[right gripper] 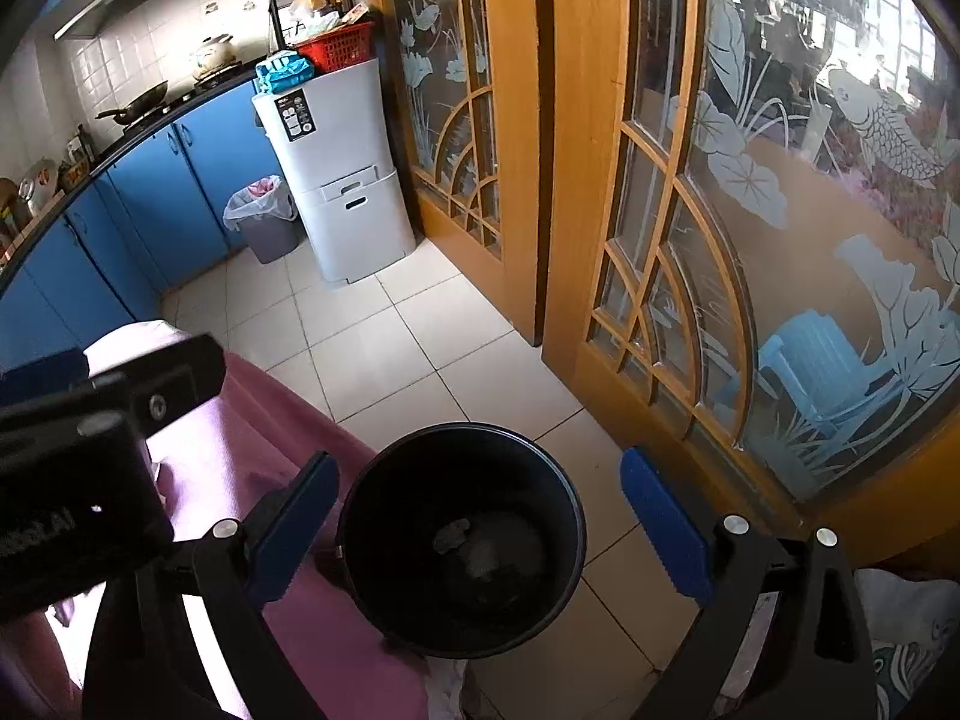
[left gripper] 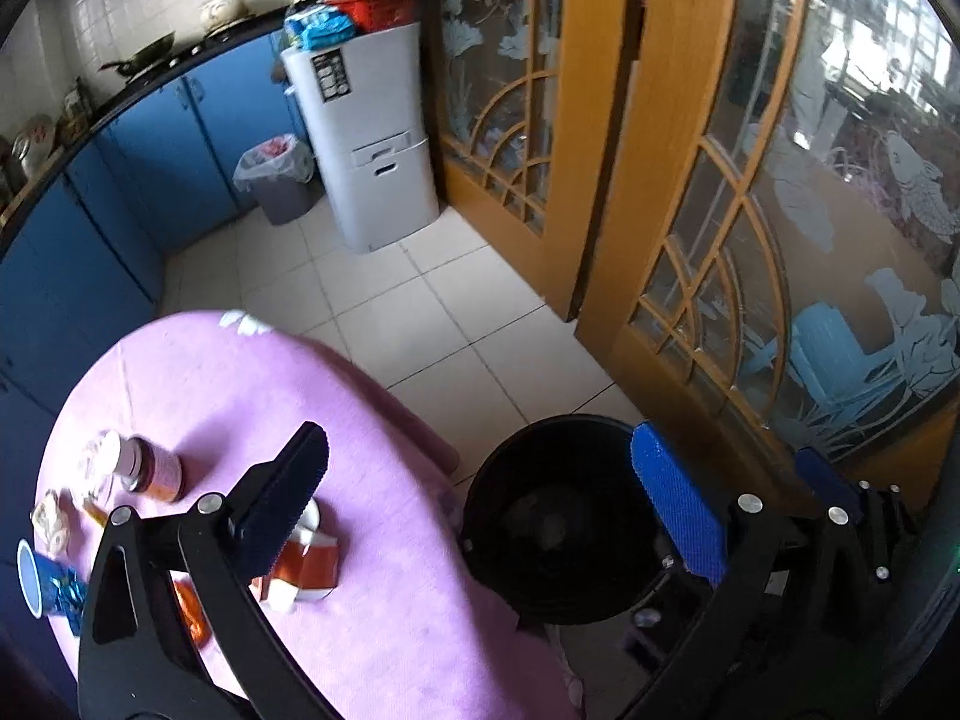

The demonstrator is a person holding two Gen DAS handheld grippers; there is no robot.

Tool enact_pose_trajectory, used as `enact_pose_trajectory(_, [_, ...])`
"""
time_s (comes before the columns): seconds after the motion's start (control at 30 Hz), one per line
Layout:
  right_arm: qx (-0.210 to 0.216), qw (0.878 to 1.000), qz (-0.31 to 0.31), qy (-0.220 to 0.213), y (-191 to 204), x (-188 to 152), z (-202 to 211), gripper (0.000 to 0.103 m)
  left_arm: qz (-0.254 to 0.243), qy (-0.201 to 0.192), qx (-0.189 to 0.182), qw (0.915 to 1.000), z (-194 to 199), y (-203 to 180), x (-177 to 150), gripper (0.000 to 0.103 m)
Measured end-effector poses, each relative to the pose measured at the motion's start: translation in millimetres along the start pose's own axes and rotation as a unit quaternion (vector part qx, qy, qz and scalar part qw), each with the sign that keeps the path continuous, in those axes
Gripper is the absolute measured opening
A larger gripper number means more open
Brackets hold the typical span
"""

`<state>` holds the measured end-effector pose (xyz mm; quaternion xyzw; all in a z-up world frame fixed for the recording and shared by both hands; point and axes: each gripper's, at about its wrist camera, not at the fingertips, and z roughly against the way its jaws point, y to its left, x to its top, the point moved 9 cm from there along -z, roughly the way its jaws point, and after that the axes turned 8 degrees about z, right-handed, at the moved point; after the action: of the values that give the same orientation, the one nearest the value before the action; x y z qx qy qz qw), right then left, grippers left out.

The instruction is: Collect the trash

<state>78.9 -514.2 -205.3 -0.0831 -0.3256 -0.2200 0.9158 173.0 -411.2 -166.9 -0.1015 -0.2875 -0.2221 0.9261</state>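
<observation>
My left gripper (left gripper: 480, 498) hangs released and empty over the black bin (left gripper: 558, 516); right gripper (right gripper: 480, 522) released too. Next: grasp the torn wrappers (left gripper: 306, 570) on the table (left gripper: 240, 390) beside the bin.

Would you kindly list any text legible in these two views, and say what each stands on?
None can be read in full.
Black sticker on the tall white plastic cabinet: print too small.
White lettering on the black gripper body at the left edge of the right wrist view: cut off and blurred.
Brown medicine bottle: label blurred.
</observation>
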Motion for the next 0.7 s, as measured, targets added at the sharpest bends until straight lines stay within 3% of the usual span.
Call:
enact_pose_trajectory(0.37, [0.012, 0.999, 0.035, -0.005, 38.2, 3.1, 5.6, 0.092, 0.041, 0.019, 0.032, 0.9985, 7.7, 58.1, -25.9, 0.1])
enact_pose_trajectory(0.57, [0.029, 0.997, 0.077, -0.002, 80.7, -1.4, 7.5, 0.092, 0.08, 0.019, 0.061, 0.9947, 18.2, 111.7, -40.9, 0.1])
enact_pose_trajectory(0.7, [0.04, 0.993, 0.112, 0.0, 114.3, -5.9, 6.7, 0.092, 0.137, 0.028, 0.09, 0.9861, 25.8, 167.9, -61.5, 0.1])
